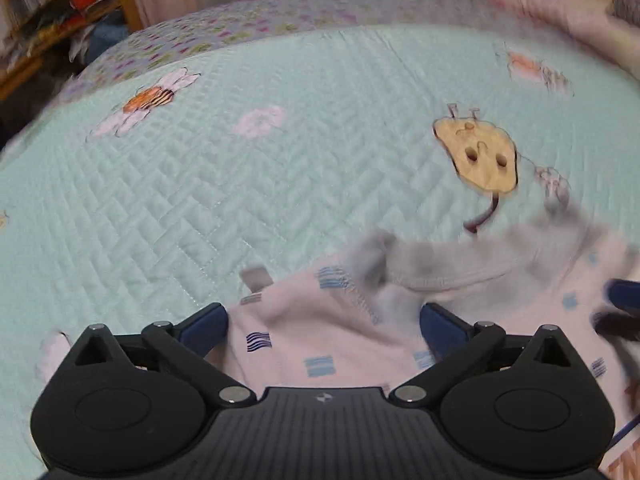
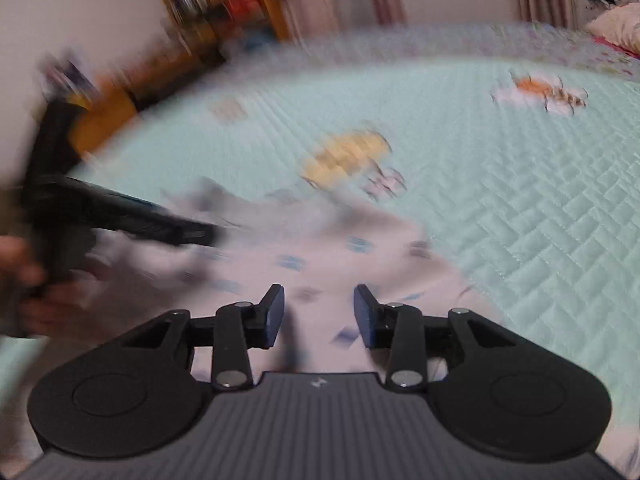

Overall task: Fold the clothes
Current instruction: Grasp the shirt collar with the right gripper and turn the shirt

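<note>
A pale pink garment (image 1: 320, 332) with small blue printed patches and a grey neckband lies rumpled on the mint quilted bedspread (image 1: 240, 184). My left gripper (image 1: 324, 328) is open wide, its blue pads standing on either side of the cloth without pressing it. In the right wrist view, which is blurred, the same garment (image 2: 320, 252) spreads under my right gripper (image 2: 320, 316). That gripper's pads are apart with a clear gap and nothing pinched between them. The left gripper (image 2: 204, 234) comes in from the left over the cloth, held by a hand (image 2: 24, 284).
The bedspread carries a yellow giraffe print (image 1: 476, 152) just beyond the garment and a bee print (image 1: 148, 100) farther left. A wooden bookshelf (image 1: 60, 0) stands past the bed's far left edge. A pink pillow (image 1: 560, 12) lies at the far right.
</note>
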Available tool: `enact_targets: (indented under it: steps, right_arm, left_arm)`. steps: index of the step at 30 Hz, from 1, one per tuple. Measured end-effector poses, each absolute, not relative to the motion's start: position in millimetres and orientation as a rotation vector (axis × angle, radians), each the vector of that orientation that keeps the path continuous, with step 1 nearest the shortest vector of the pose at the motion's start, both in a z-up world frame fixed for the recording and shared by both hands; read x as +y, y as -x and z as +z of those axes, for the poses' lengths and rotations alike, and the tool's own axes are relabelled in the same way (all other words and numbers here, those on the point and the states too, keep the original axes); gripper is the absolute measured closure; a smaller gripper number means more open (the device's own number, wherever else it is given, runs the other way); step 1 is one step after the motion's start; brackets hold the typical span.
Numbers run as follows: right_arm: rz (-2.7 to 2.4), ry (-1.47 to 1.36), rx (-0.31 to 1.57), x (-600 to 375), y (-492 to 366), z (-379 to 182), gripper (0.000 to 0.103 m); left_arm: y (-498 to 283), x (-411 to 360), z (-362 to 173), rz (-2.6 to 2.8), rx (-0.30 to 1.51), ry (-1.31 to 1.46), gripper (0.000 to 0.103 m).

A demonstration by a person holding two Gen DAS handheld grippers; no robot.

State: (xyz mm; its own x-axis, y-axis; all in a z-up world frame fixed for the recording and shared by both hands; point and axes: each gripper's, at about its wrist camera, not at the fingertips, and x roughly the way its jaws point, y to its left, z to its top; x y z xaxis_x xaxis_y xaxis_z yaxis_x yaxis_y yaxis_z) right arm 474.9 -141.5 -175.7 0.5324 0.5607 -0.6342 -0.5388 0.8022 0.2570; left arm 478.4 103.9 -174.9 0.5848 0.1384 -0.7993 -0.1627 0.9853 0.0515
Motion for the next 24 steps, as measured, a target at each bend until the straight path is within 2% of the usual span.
enact_targets:
  steps: [2,5,11,13,14,15,20,24]
  right_arm:
    - [0.526,-0.059,0.737,-149,-486,-167,0.084]
    - [0.468,-0.112,0.628,-177,-463,-151,0.072]
    - [0.406,-0.373,0.545,-316,-354,-140,0.067]
    - [0.314,-0.465,0.524,-373,-314,-139,0.056]
    - [0.248,-0.506,0.519,-399,-299,-139,0.044]
    - [0.183,-0.548,0.513,-425,-285,-140,0.038]
    - [0.092,-0.825,0.567,-514,-289,-161,0.037]
    - [0.096,-1.016,0.657,-521,-334,-182,0.037]
  left_arm:
    - [-476,103,-168,0.246,0.918,0.015,0.000]
    - [-460,89,-153,0.285,0.878,-0.080,0.001]
    - [-425,39,-130,0.093,0.875,-0.063,0.001]
    - [-417,16,-128,0.030,0.893,-0.042,0.001]
    - [-413,4,-127,-0.003,0.900,-0.029,0.001]
    - [-411,-9,-128,-0.042,0.901,-0.024,0.001]
    - [-400,-70,-135,-0.099,0.919,-0.046,0.001]
    - [-392,-86,-145,-0.091,0.961,-0.020,0.001]
